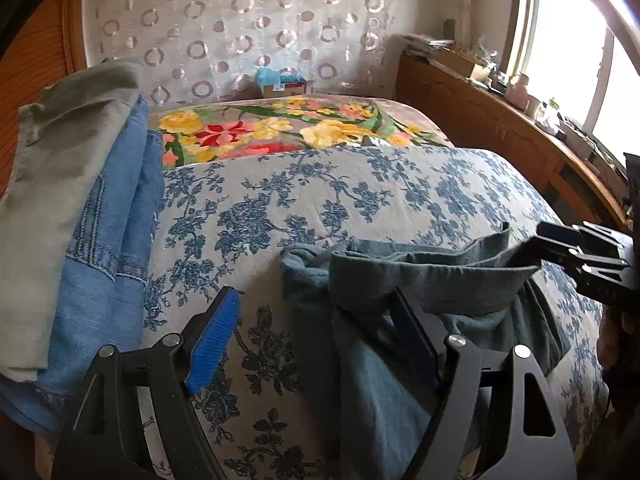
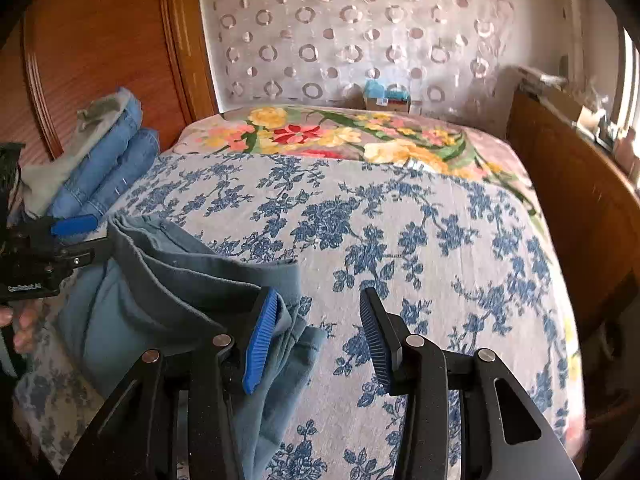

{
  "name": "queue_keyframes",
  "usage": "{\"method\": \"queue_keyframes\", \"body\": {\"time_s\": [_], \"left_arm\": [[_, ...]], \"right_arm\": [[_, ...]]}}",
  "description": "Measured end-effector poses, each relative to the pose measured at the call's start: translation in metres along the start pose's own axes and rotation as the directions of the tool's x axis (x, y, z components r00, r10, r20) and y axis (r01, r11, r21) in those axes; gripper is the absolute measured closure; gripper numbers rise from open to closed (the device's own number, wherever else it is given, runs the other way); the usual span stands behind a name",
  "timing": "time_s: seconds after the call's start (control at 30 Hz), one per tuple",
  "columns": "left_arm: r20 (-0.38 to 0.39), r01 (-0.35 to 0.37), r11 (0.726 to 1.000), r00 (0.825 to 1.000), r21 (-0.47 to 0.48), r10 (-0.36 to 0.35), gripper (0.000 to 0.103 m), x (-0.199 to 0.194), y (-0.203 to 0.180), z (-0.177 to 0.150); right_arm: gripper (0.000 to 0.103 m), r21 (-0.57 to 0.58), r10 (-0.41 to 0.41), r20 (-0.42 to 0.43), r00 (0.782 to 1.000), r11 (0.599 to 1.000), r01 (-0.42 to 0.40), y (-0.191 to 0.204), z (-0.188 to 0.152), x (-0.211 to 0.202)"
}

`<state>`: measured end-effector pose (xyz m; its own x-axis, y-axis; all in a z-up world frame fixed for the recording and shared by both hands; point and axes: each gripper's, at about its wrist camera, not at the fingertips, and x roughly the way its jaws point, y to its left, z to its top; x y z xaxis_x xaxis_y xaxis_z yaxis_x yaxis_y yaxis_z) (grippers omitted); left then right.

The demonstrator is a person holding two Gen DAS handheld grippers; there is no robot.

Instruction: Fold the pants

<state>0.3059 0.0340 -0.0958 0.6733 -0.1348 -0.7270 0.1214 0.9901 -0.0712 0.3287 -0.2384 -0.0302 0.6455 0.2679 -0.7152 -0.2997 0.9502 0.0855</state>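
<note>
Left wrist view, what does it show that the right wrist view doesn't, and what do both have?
Only the left wrist view: the bright window and the cluttered shelf beneath it, plus the right gripper at the far end of the teal pants.

Only the right wrist view: the left gripper seen from the side, a hand below it, and the wooden door.

Both: the teal pants, the blue floral bedspread, the jeans pile, the flowered blanket and the ring-patterned curtain.

Light: daylight pours in from the window (image 1: 568, 40), blown out white.
Shadows: soft, under the pants (image 1: 400, 320).
Edges: fisheye bend, dark corners.
Blur: right edge of the right view smears.
</note>
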Motion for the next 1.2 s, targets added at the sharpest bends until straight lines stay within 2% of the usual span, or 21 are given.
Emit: {"method": "queue_keyframes", "body": {"time_s": [0.47,0.67,0.83,0.87,0.9,0.93,1.03,1.2], "left_arm": [[-0.004,0.009,1.000,1.000,-0.012,-0.009,0.025,-0.008,0.002,-0.010],[-0.014,0.037,0.999,0.999,-0.004,-0.037,0.025,-0.024,-0.003,-0.031],[-0.030,0.036,0.999,0.999,-0.001,-0.036,0.025,-0.028,-0.001,-0.042],[-0.032,0.037,0.999,0.999,-0.003,-0.037,0.025,-0.028,0.000,-0.043],[-0.034,0.040,0.999,0.999,-0.004,-0.040,0.025,-0.029,0.001,-0.045],[-0.036,0.040,0.999,0.999,-0.005,-0.040,0.025,-0.029,0.001,-0.047],[-0.041,0.043,0.999,0.998,-0.008,-0.043,0.025,-0.030,0.002,-0.050],[-0.038,0.053,0.999,0.998,-0.008,-0.053,0.025,-0.033,0.001,-0.052]], "right_arm": [[0.058,0.041,0.052,0.054,0.997,0.998,-0.054,-0.008,-0.016,-0.038],[0.058,-0.030,0.112,-0.018,0.993,0.993,-0.113,0.006,-0.022,-0.025],[0.059,-0.070,0.145,-0.063,0.987,0.986,-0.149,0.010,-0.006,-0.001],[0.063,-0.072,0.156,-0.074,0.985,0.984,-0.161,0.010,-0.001,0.004],[0.080,-0.074,0.165,-0.077,0.983,0.983,-0.171,0.010,0.002,0.008],[0.092,-0.076,0.178,-0.082,0.981,0.980,-0.184,0.010,0.006,0.012],[0.097,-0.073,0.207,-0.070,0.976,0.975,-0.212,0.007,0.017,0.023],[0.097,-0.022,0.135,-0.038,0.990,0.990,-0.136,-0.002,0.023,0.031]]}}
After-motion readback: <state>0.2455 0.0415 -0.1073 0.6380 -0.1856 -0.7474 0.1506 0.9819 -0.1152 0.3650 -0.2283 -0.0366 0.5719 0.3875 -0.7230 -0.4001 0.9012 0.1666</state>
